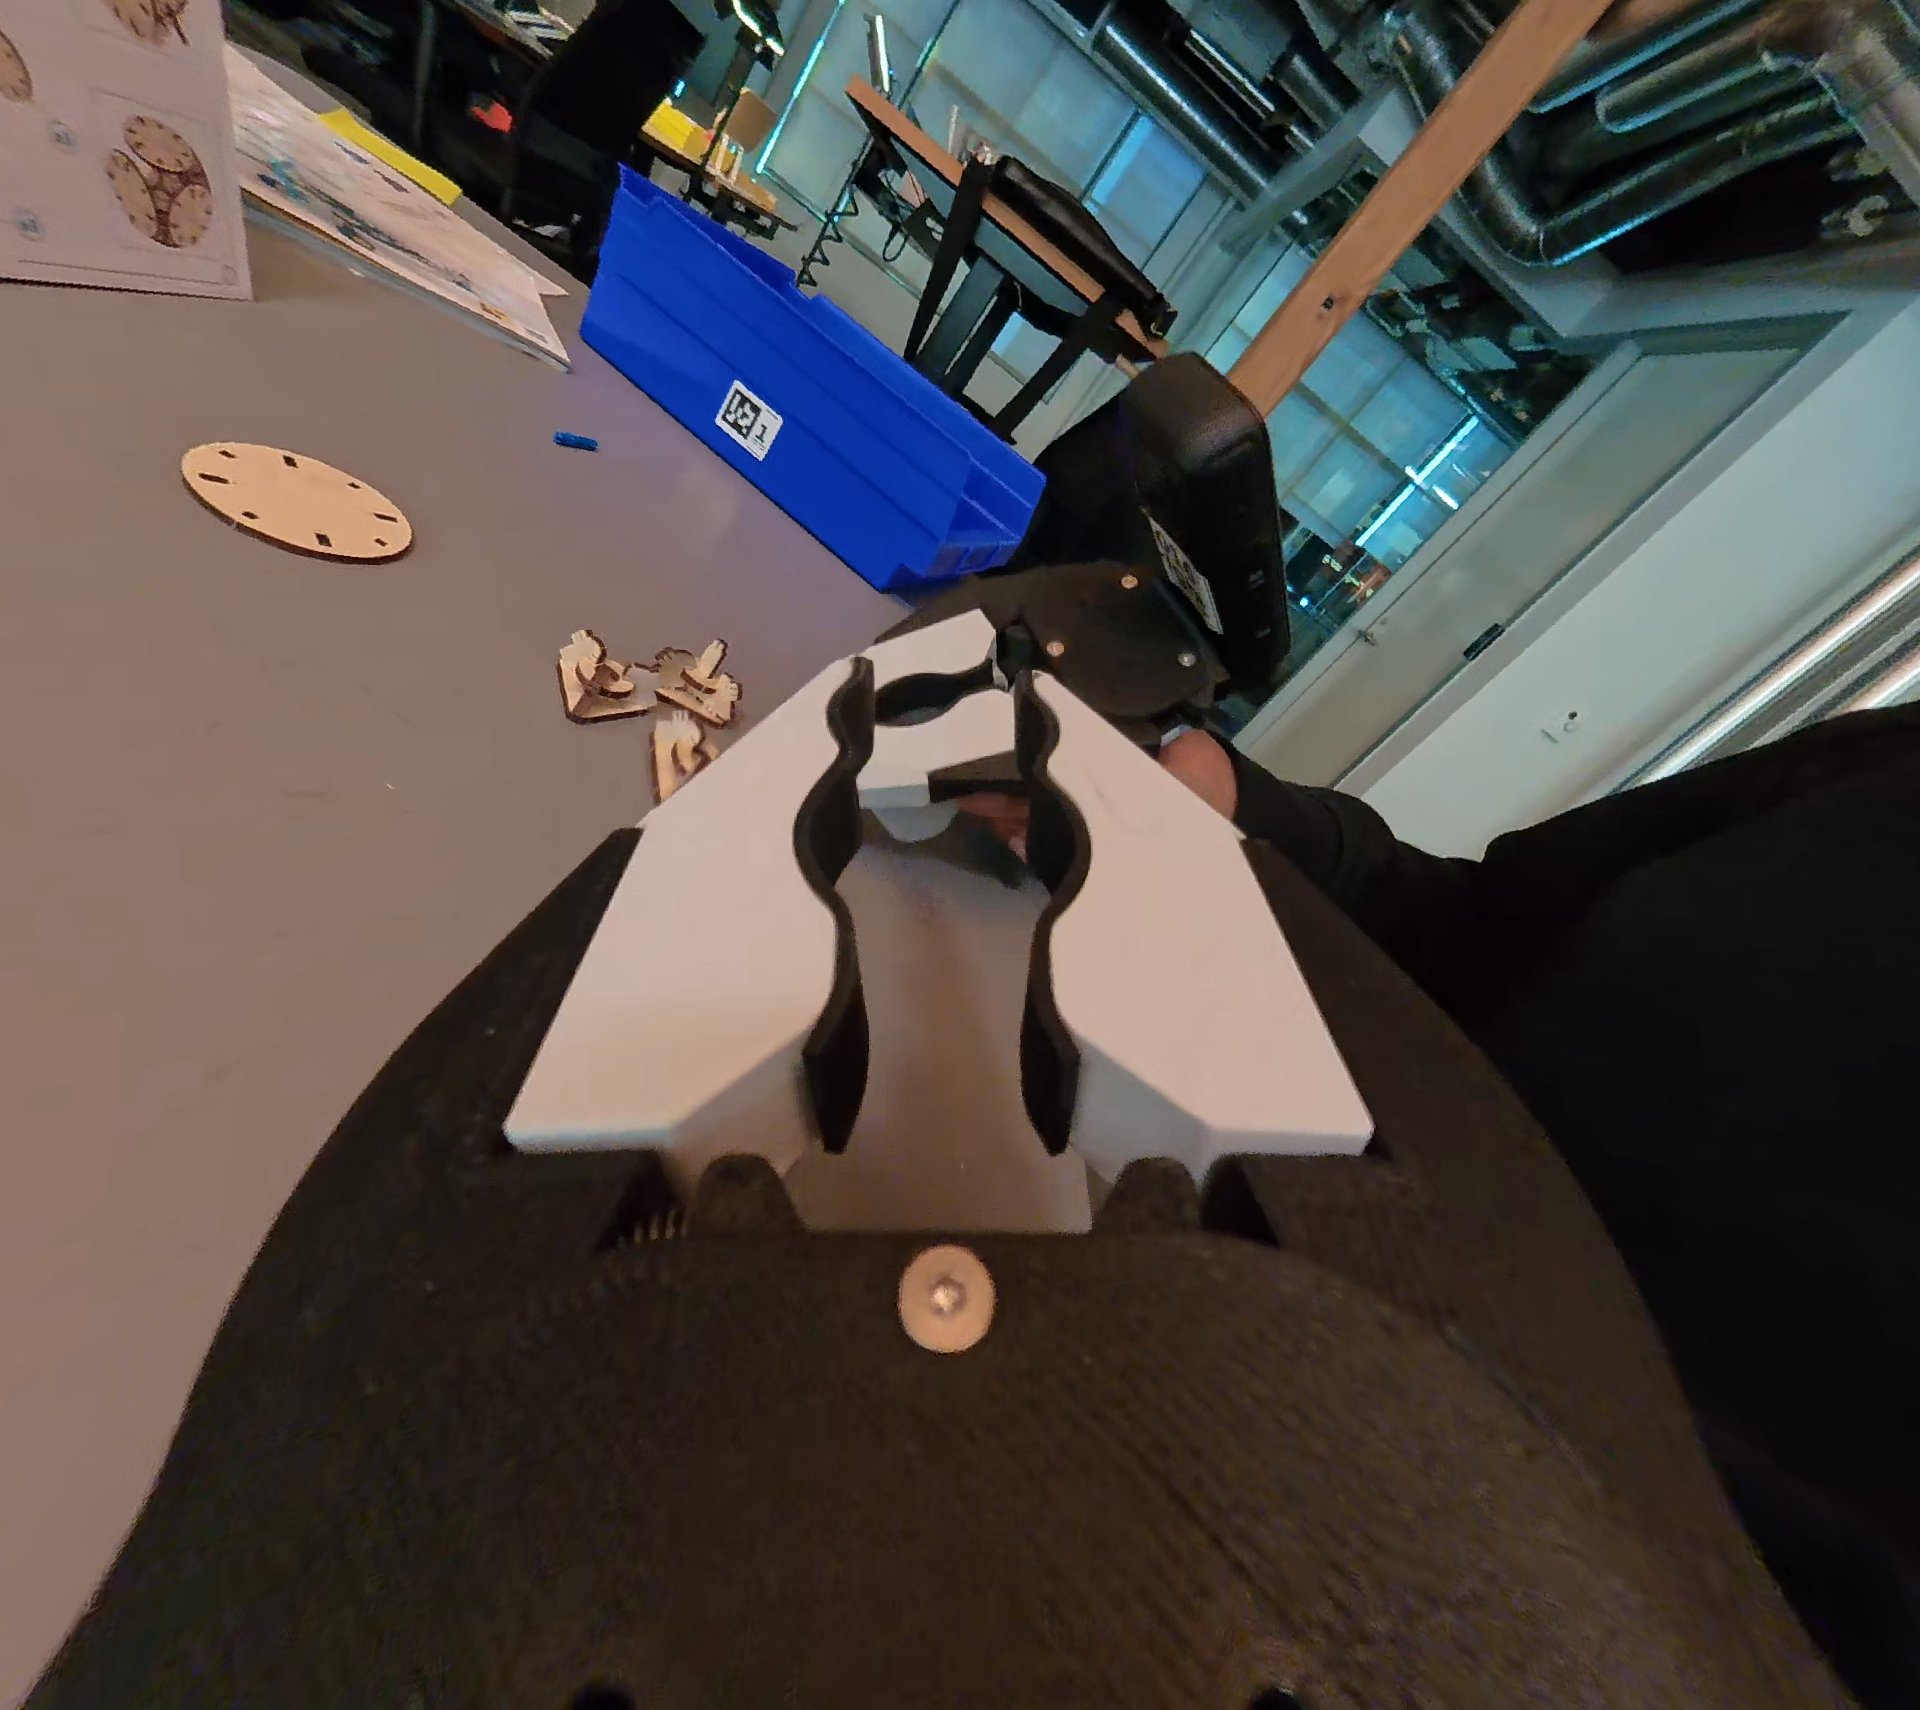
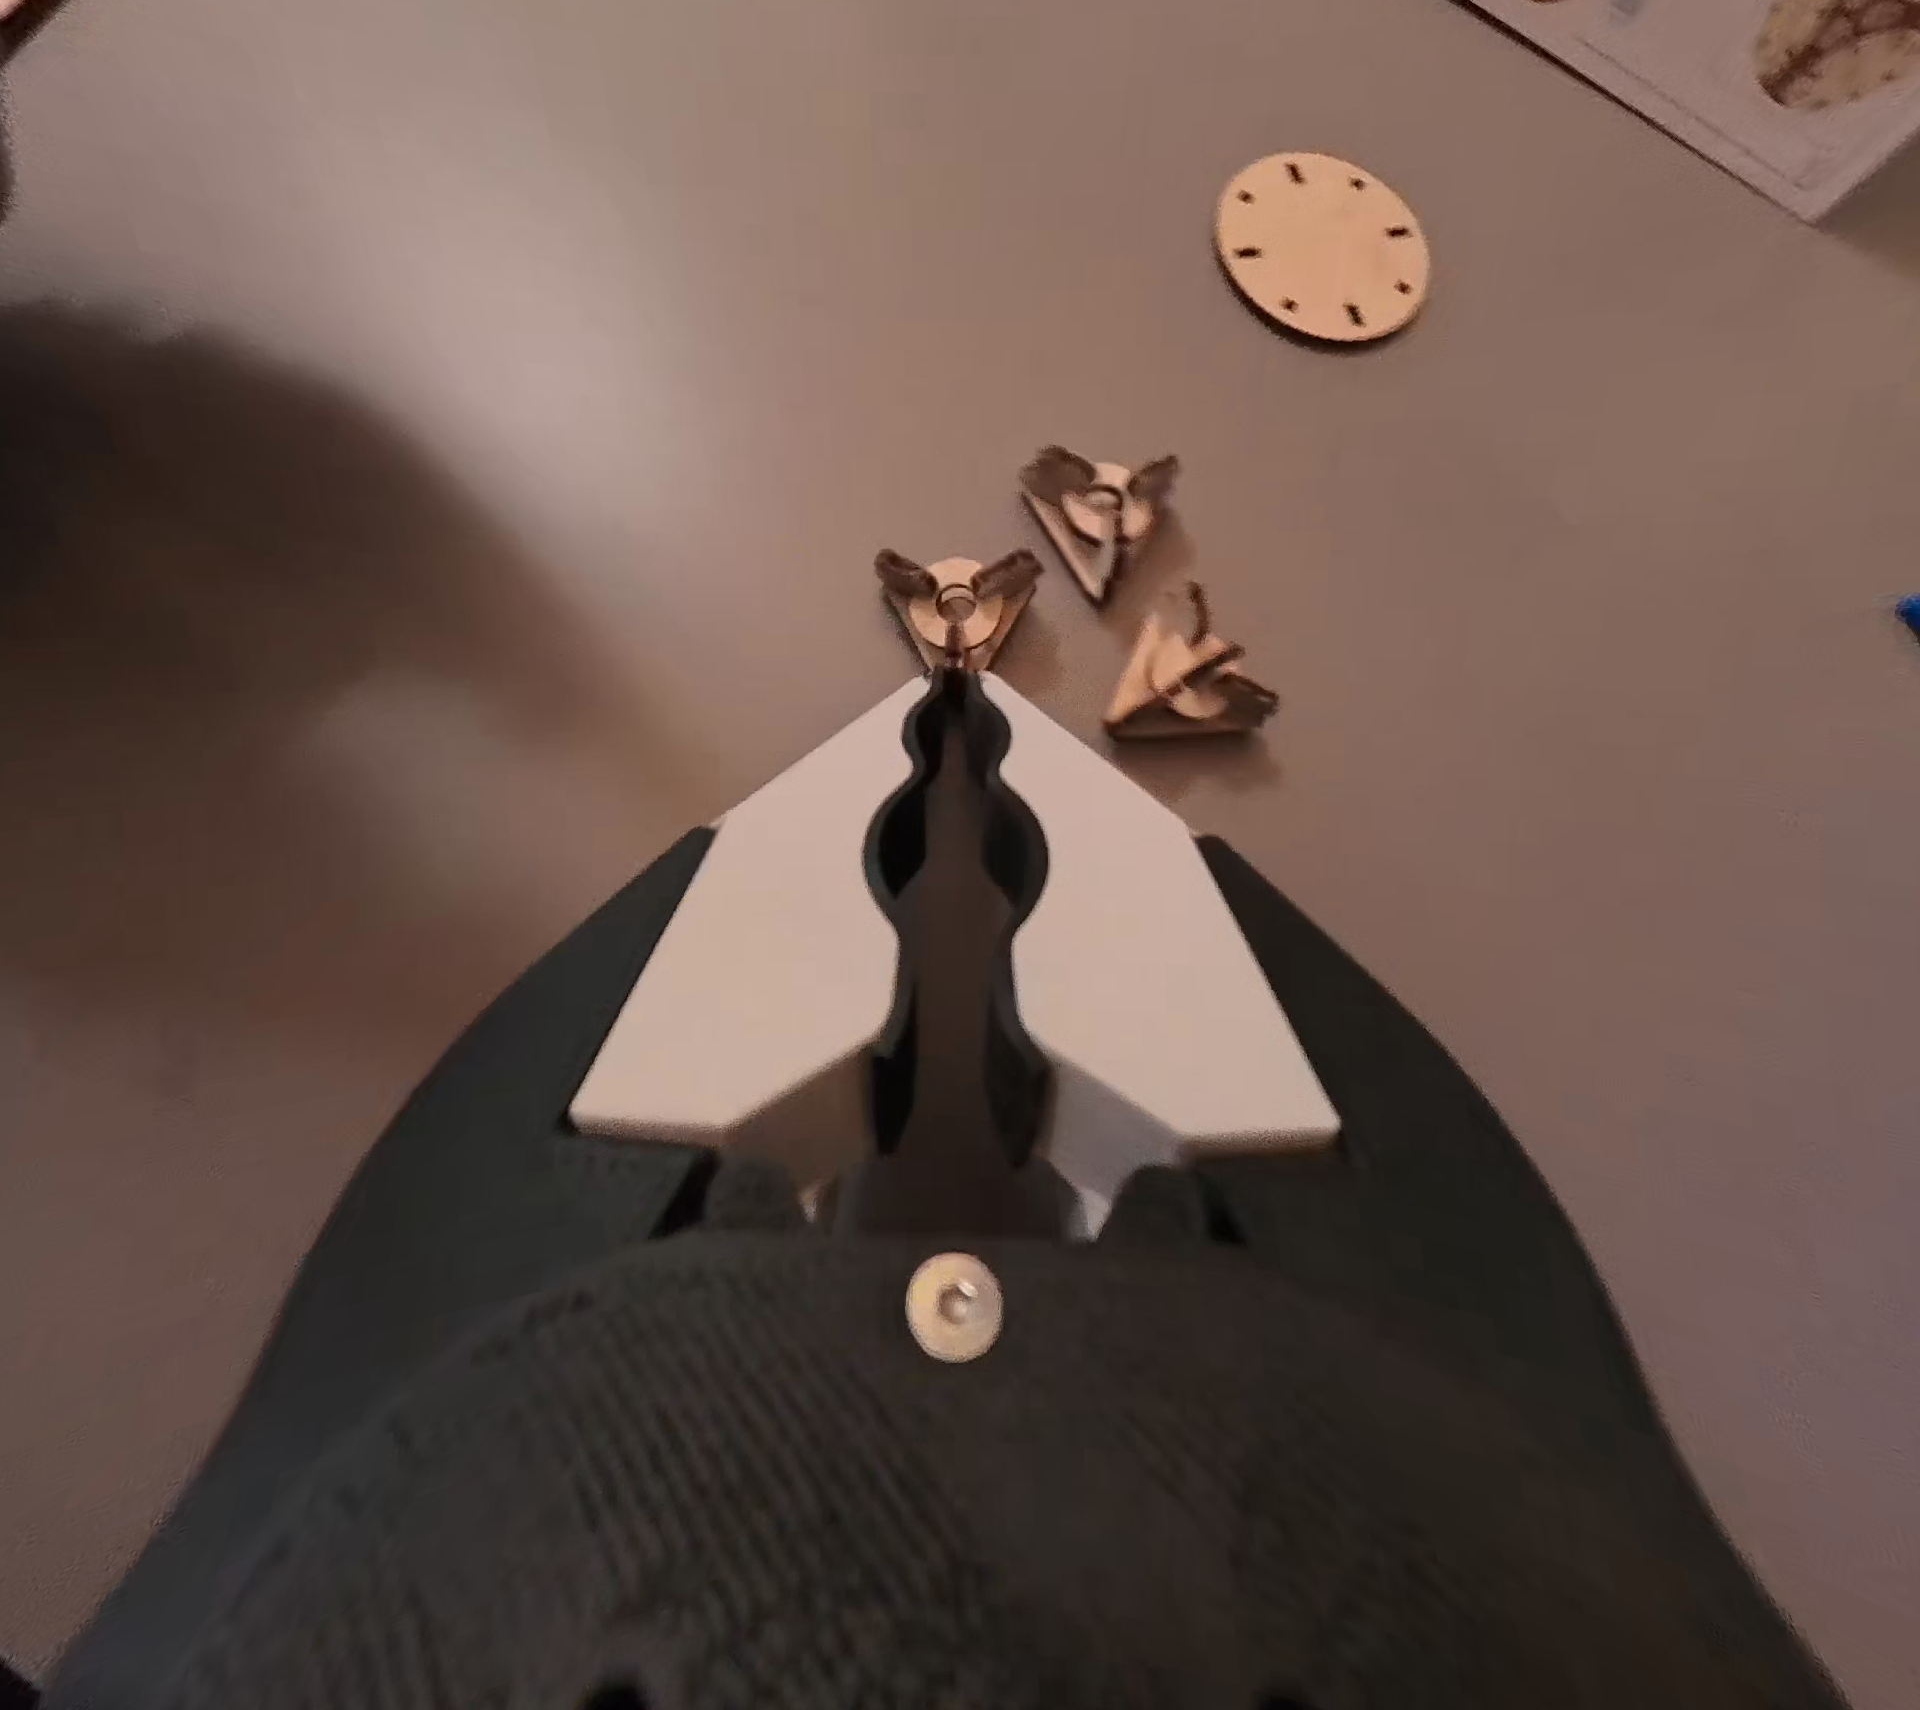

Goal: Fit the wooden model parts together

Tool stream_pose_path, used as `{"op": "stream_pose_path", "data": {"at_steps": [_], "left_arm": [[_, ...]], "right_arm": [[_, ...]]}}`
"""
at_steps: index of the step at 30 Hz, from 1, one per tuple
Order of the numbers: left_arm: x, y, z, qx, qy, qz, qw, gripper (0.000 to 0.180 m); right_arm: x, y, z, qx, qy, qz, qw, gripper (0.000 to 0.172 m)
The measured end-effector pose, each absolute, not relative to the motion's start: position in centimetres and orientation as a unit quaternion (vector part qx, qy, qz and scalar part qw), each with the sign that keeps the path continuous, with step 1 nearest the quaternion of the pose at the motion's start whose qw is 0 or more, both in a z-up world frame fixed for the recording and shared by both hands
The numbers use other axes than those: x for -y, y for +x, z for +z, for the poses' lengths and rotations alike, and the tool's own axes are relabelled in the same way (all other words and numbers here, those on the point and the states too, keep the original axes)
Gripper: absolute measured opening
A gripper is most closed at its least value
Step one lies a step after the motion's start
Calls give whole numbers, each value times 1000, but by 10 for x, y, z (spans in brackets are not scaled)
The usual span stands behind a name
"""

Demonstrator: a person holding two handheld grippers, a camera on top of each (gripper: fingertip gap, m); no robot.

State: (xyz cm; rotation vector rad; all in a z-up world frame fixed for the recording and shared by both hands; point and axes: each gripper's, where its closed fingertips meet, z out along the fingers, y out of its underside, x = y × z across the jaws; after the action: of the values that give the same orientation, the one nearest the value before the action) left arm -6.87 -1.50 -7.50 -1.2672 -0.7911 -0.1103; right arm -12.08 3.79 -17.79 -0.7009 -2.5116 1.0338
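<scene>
My left gripper (image 1: 940,704) has its fingers narrowly apart with nothing pinched; the other gripper shows through the gap, above the grey table (image 1: 312,829).

My right gripper (image 2: 951,692) is closed on an upright tab of a wooden triangular assembly (image 2: 956,606). Two similar assemblies (image 2: 1096,517) and a slotted wooden disc (image 2: 1322,249) lie loose nearby, unjoined.

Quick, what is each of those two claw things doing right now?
Left gripper: open, holding nothing.
Right gripper: closed on a small wooden triangular piece.
</scene>
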Motion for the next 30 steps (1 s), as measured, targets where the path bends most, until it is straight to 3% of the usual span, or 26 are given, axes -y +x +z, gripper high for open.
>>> {"op": "stream_pose_path", "data": {"at_steps": [4,5,10,12,13,17,30], "left_arm": [[21,-72,-73,370,-557,-56,742,25],[24,-73,-73,374,-552,-56,743,25],[36,-79,-70,396,-514,-69,758,25],[39,-81,-71,404,-500,-79,762,25],[40,-82,-72,410,-497,-83,760,25],[39,-84,-78,422,-502,-90,750,23],[31,-85,-87,432,-503,-134,736,22]], "right_arm": [[-18,-111,-176,882,-229,389,134,3],[-18,-114,-173,877,-234,395,139,11],[-30,-154,-100,778,-265,542,177,23],[-38,-176,-71,733,-267,594,199,16],[-40,-187,-59,711,-262,616,214,0],[-24,-207,-16,617,-225,725,206,0],[22,-191,-27,635,-145,718,246,0]]}}
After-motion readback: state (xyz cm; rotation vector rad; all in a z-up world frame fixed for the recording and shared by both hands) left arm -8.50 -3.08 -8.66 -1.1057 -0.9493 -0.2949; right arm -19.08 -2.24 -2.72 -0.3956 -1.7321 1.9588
